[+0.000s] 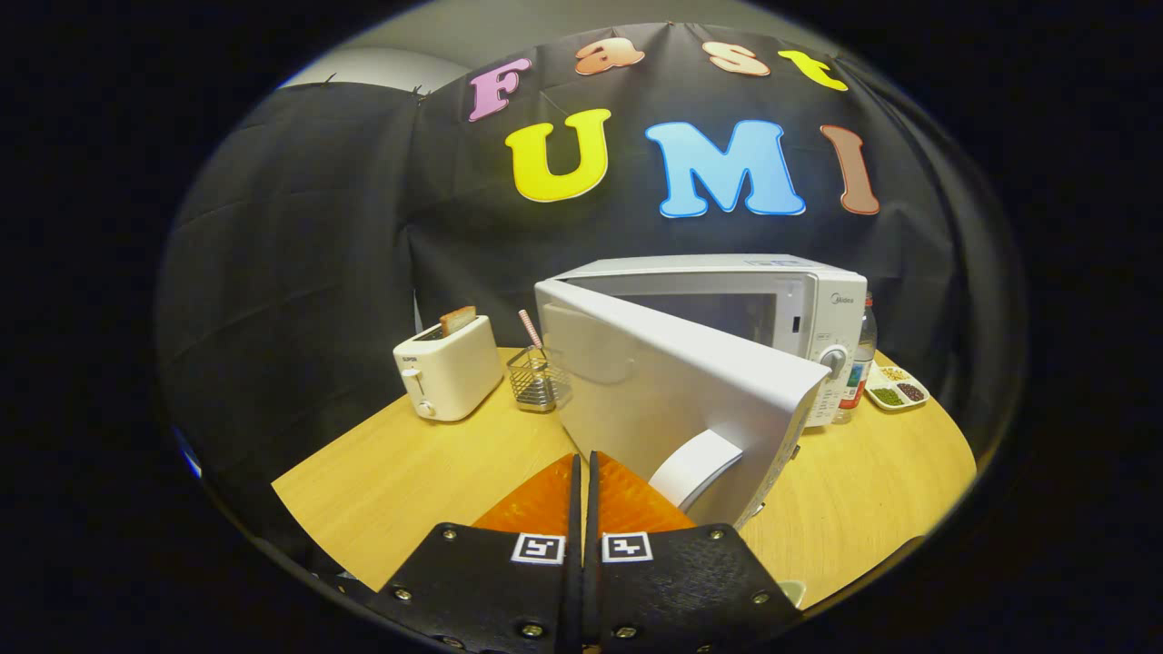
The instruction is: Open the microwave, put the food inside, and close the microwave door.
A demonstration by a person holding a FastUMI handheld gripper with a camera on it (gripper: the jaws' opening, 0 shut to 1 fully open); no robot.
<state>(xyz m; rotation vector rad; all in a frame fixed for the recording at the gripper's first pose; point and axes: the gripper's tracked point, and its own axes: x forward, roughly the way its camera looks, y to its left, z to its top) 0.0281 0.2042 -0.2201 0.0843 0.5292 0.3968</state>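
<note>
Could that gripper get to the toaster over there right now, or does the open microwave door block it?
Probably yes. The toaster stands beyond the gripper, whose fingers are shut together on nothing, with bare table between them. The open microwave door swings out on the other side, so it seems not to block the way.

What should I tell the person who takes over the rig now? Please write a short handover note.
Gripper: jaws closed together, holding nothing, just beside the handle of the microwave door.
Microwave: on the wooden table; its door stands partly open, swung toward the gripper.
Food: I cannot tell which item it is; a toaster with bread, a wire basket and a small snack tray are on the table.
Done: door opened.
Left: put the food inside, close the door.
</note>
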